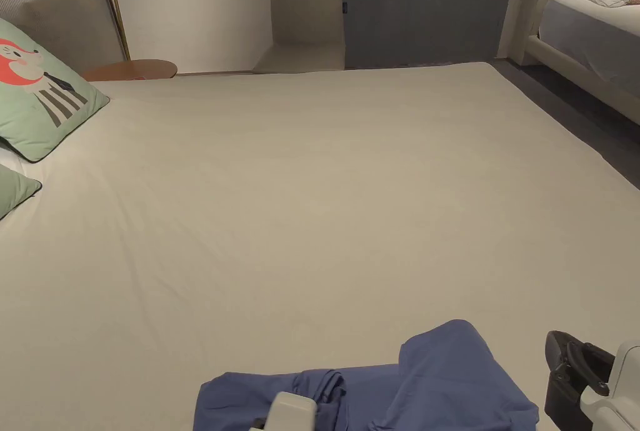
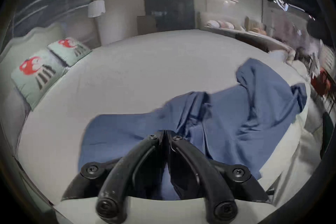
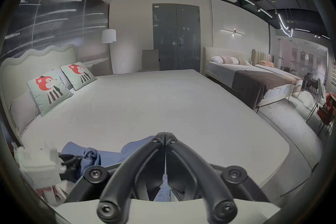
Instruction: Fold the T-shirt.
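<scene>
a crumpled blue cotton t-shirt (image 1: pixel 400 388) lies bunched at the near edge of the wide bed with a pale grey sheet (image 1: pixel 325 201), well apart from the mint green cushions with a red animal print (image 1: pixel 37 101). the left gripper (image 2: pixel 165 134) hovers over the cloth with its fingers closed together, pinching nothing that i can make out. the right gripper (image 3: pixel 165 137) sits just beside the shirt, fingers closed and empty. the fabric looks light, limp and likely to sag, so it wants spreading flat first, best taken at the shoulder seams or hem corners.
</scene>
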The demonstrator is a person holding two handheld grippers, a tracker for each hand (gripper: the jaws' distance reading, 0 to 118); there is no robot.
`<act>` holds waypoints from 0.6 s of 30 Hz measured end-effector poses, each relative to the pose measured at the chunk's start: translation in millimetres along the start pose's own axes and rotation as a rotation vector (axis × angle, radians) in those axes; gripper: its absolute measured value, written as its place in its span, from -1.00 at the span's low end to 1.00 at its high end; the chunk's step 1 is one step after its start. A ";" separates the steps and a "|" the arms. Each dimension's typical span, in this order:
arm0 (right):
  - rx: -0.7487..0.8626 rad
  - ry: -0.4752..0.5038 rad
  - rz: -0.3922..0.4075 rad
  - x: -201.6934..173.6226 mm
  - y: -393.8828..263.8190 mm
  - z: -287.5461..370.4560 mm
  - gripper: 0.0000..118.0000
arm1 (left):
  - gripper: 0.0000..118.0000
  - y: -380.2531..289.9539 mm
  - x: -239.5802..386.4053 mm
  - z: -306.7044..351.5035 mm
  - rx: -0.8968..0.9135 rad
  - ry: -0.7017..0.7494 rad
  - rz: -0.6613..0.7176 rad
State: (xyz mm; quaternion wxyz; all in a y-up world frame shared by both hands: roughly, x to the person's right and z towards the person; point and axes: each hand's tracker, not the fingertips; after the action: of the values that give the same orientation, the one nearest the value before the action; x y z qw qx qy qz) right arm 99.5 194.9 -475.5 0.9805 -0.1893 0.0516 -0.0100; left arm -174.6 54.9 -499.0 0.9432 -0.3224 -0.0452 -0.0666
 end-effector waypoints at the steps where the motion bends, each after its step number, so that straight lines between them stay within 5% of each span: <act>1: 0.000 -0.002 -0.001 0.8 -0.1 0.4 -0.98 | -0.98 0.6 8.5 -1.3 -0.004 -0.034 -0.012; 4: 0.001 -0.006 -0.002 3.8 -1.3 1.8 -0.98 | -0.98 5.8 36.0 4.7 0.022 -0.059 -0.068; 12: 0.015 -0.015 -0.009 6.2 -1.0 4.8 -0.98 | -0.98 30.1 45.0 7.6 0.007 -0.248 0.044; 18: 0.025 -0.008 -0.006 4.3 2.6 3.3 -0.98 | -0.98 44.0 -46.0 37.0 0.087 -0.420 0.381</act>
State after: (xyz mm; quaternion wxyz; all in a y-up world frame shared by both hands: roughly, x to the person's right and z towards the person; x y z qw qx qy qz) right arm 104.1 198.5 -473.9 0.9829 -0.1775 0.0469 -0.0126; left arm -214.8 116.4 -502.2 0.9216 -0.2910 -0.1811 0.1823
